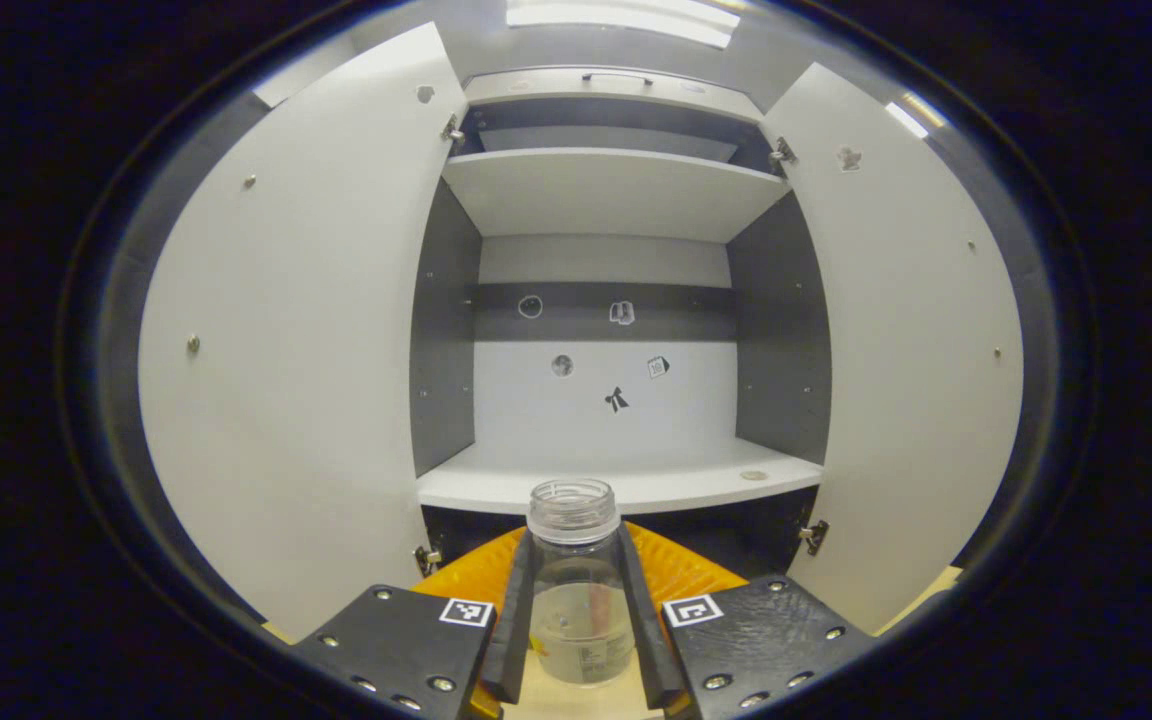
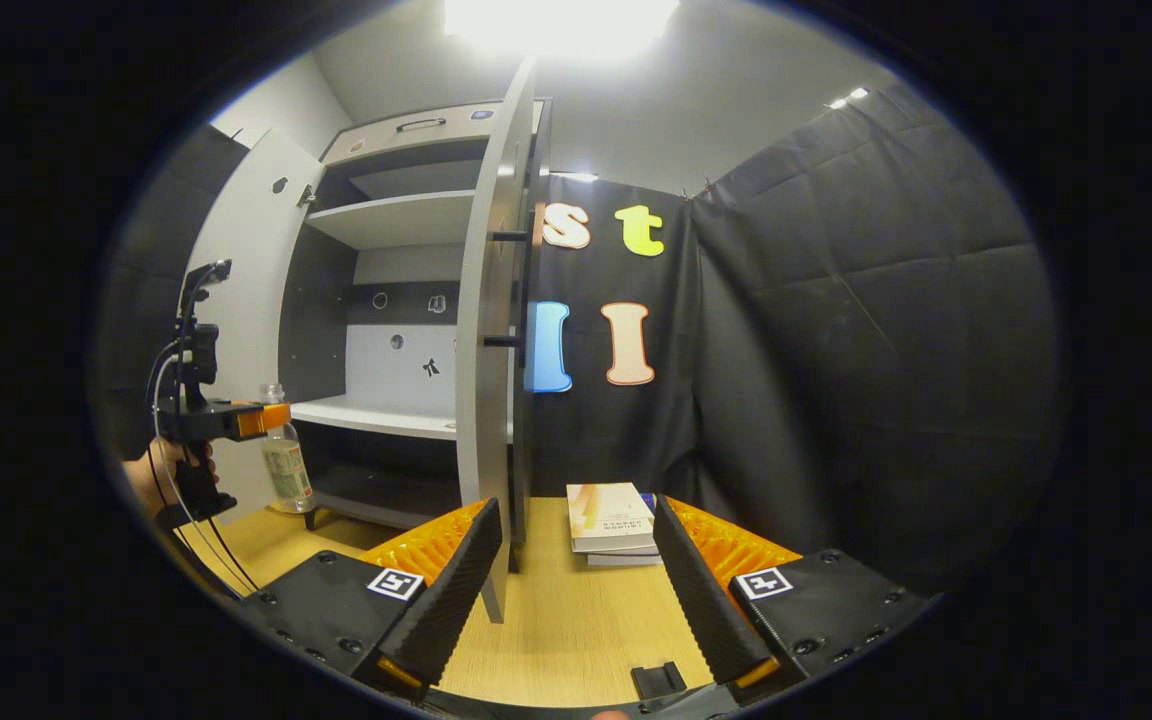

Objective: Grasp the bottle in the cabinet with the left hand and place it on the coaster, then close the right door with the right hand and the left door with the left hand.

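Clear bottle (image 1: 576,590) stands upright, mouth up, pinched by left tongs (image 1: 576,640); right tongs (image 2: 576,590) spread

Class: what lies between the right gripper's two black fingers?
In the right gripper view, bare wooden tabletop and stacked books lie between the open right gripper fingers.

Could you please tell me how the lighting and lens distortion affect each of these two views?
Left gripper view: even light, doors bowed by the fisheye, the clear bottle sharp between the left hand-held gripper's fingers. Right gripper view: the ceiling light blows out to white glare, the black cloth wall stays dim, the right door's edge curves, and the books look slightly soft.
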The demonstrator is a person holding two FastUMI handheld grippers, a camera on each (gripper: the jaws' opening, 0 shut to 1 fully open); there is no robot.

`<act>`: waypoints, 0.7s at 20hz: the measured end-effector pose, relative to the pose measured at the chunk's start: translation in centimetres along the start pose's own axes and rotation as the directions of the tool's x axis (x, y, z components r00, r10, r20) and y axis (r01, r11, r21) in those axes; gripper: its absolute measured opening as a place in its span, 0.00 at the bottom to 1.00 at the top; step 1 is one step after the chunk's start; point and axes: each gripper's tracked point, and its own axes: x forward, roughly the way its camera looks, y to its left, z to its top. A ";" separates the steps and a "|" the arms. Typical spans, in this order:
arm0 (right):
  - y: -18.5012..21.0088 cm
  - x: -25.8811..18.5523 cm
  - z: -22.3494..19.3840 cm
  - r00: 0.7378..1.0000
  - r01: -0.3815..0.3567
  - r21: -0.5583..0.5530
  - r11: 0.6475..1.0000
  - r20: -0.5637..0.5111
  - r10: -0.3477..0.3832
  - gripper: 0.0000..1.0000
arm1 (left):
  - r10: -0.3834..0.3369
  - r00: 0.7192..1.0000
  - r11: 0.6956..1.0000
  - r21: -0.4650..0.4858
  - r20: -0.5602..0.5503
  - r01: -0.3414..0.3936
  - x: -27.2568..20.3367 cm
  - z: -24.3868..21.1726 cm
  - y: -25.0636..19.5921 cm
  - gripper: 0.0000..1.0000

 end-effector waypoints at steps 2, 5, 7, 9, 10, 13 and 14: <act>0.1 -0.4 -0.5 1.000 0.001 -0.011 1.000 -0.002 -0.001 0.97 | -0.019 1.000 1.000 -0.004 -0.009 0.019 -0.8 -1.7 -0.8 0.47; 0.0 -0.8 -1.1 1.000 0.009 -0.015 1.000 -0.005 -0.009 0.94 | -0.037 0.998 0.999 -0.009 -0.042 0.036 -1.7 -4.9 -1.9 0.47; -0.2 -1.3 -1.7 1.000 0.018 -0.016 1.000 -0.012 -0.018 0.94 | -0.052 0.997 0.999 -0.014 -0.056 0.051 -2.4 -6.9 -2.7 0.47; -0.3 -1.6 -2.8 0.999 0.017 -0.022 1.000 -0.033 -0.017 0.97 | -0.070 0.996 0.997 -0.022 -0.060 0.069 -3.0 -8.6 -3.4 0.47; -0.4 -1.8 -3.3 0.999 0.016 -0.025 1.000 -0.045 -0.018 0.97 | -0.079 0.995 0.997 -0.023 -0.062 0.078 -3.3 -9.3 -3.8 0.49; -0.6 -2.0 -4.1 0.998 0.024 -0.028 0.999 -0.063 -0.025 0.94 | -0.101 0.991 0.995 -0.026 -0.082 0.099 -4.0 -11.9 -4.9 0.49; -0.6 -2.1 -4.3 0.998 0.026 -0.029 0.999 -0.064 -0.028 0.94 | -0.105 0.991 0.994 -0.022 -0.087 0.103 -4.2 -12.7 -5.2 0.49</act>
